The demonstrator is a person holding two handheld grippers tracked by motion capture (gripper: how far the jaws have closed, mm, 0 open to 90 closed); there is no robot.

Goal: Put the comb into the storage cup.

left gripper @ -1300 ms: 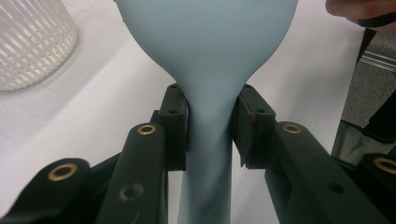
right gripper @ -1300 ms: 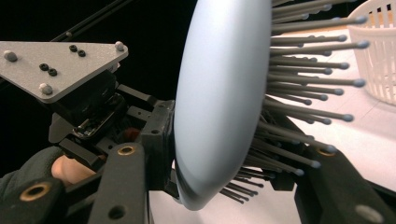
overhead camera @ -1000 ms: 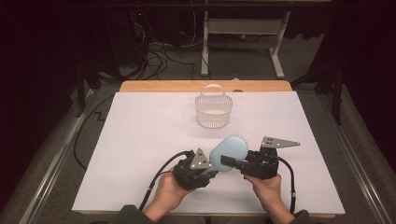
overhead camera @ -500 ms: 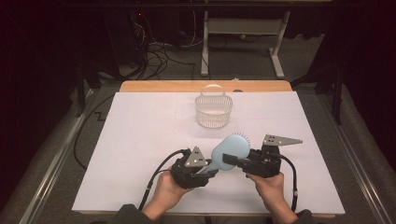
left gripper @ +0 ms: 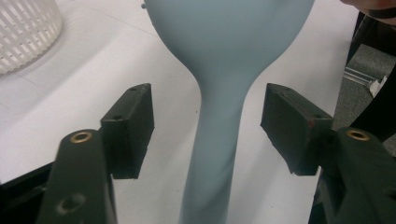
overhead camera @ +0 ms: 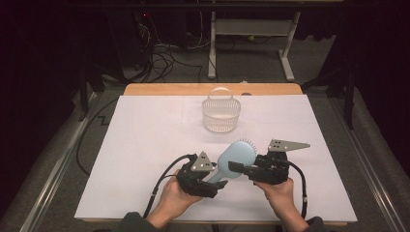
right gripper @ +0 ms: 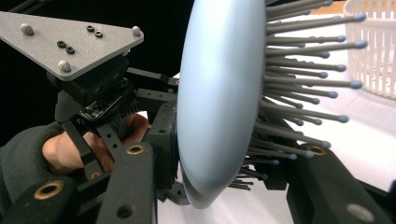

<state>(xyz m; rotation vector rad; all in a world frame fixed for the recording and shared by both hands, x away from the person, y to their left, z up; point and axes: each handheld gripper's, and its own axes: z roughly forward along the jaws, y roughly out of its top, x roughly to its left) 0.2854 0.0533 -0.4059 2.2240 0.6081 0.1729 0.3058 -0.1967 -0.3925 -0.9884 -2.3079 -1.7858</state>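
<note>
A light blue hairbrush (overhead camera: 238, 155) hangs above the white table between my two grippers. My right gripper (overhead camera: 238, 167) is shut on its oval head (right gripper: 219, 93), one jaw against the smooth back and the other among the bristles. In the left gripper view the slim handle (left gripper: 217, 140) runs up between the jaws of my left gripper (left gripper: 208, 126). Those jaws have just been opening and stand clear of the handle, with a gap on each side. In the high view the left gripper (overhead camera: 217, 178) sits at the handle's end.
A white slatted basket (overhead camera: 221, 116) with a hoop handle stands at the table's far middle, beyond the brush. The white table top (overhead camera: 145, 140) spreads wide to the left and right of my hands. Dark floor, cables and a desk frame lie past the far edge.
The left gripper's jaws have opened off the brush handle. Both hands and the brush have stayed where they were.
</note>
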